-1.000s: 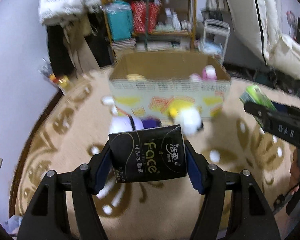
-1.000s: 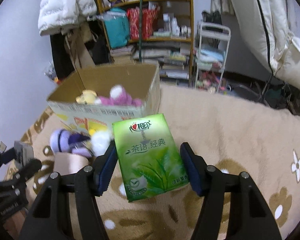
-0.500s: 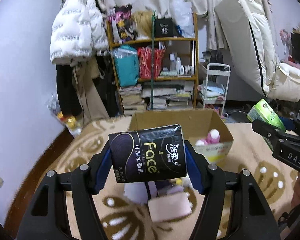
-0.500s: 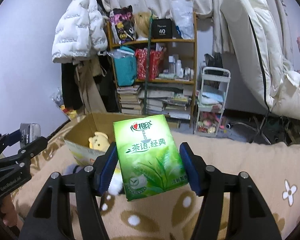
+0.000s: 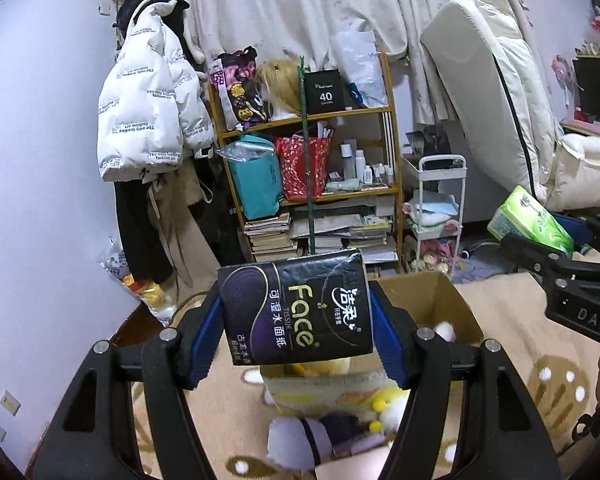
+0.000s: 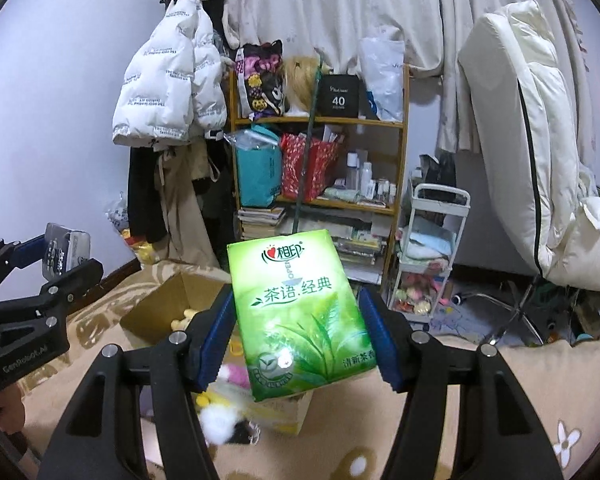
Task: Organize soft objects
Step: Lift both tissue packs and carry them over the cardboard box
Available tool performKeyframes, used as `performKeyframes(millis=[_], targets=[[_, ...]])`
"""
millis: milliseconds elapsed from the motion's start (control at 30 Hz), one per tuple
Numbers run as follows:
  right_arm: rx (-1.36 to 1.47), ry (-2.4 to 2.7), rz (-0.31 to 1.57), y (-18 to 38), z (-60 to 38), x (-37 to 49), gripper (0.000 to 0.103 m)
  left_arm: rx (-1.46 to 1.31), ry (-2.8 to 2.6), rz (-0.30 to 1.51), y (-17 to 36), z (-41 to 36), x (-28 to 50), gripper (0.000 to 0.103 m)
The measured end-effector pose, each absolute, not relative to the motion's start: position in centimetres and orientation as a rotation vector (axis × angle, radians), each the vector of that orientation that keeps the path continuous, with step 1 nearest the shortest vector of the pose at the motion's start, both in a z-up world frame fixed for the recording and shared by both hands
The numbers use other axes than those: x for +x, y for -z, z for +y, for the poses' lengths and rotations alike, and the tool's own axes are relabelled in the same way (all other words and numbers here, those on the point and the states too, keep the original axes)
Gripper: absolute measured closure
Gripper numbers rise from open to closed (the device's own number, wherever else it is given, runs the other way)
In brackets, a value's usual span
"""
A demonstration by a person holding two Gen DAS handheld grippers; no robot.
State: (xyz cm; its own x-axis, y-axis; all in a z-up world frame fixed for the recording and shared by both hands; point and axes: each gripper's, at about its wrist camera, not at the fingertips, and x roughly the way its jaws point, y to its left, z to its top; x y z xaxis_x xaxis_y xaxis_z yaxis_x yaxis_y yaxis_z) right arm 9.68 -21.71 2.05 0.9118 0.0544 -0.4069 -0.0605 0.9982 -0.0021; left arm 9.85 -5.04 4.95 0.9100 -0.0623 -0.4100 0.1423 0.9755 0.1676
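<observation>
My left gripper (image 5: pixel 296 328) is shut on a black tissue pack (image 5: pixel 296 308) with gold lettering, lifted above the carpet. My right gripper (image 6: pixel 300 328) is shut on a green tissue pack (image 6: pixel 300 316), also raised. Each gripper shows at the edge of the other's view, the green tissue pack (image 5: pixel 530 220) at right in the left wrist view. Below and beyond both packs stands an open cardboard box (image 5: pixel 440 300) with plush toys inside. The cardboard box (image 6: pixel 164 304) holds a yellow plush. More plush toys (image 5: pixel 340 428) lie on the carpet in front of the box.
A tan patterned carpet (image 6: pixel 500 420) covers the floor. Against the back wall stand a cluttered wooden shelf (image 5: pixel 312 160), a white trolley (image 6: pixel 432 256), hanging coats (image 5: pixel 148 120) and a folded white mattress (image 6: pixel 532 140). A person's hand (image 6: pixel 4 408) holds the left tool.
Both grippers rose and tilted up with their tissue packs still gripped. The box and plush toys slid lower in view, and the shelf, coats and curtain came into sight.
</observation>
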Motion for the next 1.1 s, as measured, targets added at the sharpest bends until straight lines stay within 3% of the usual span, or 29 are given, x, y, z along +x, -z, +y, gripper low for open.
performKeyframes(millis=[300,1100], targets=[[0.005,-0.057,0.420,-2.0,-22.5,12.5,0.037,0.159,0.109,0.443,-4.8,-5.0,13.2,0.037],[0.029,-0.106,0.557,4.6,-21.8,15.9,0.037,0.100,0.161,0.614,2.1,-3.8,18.1,0.037]])
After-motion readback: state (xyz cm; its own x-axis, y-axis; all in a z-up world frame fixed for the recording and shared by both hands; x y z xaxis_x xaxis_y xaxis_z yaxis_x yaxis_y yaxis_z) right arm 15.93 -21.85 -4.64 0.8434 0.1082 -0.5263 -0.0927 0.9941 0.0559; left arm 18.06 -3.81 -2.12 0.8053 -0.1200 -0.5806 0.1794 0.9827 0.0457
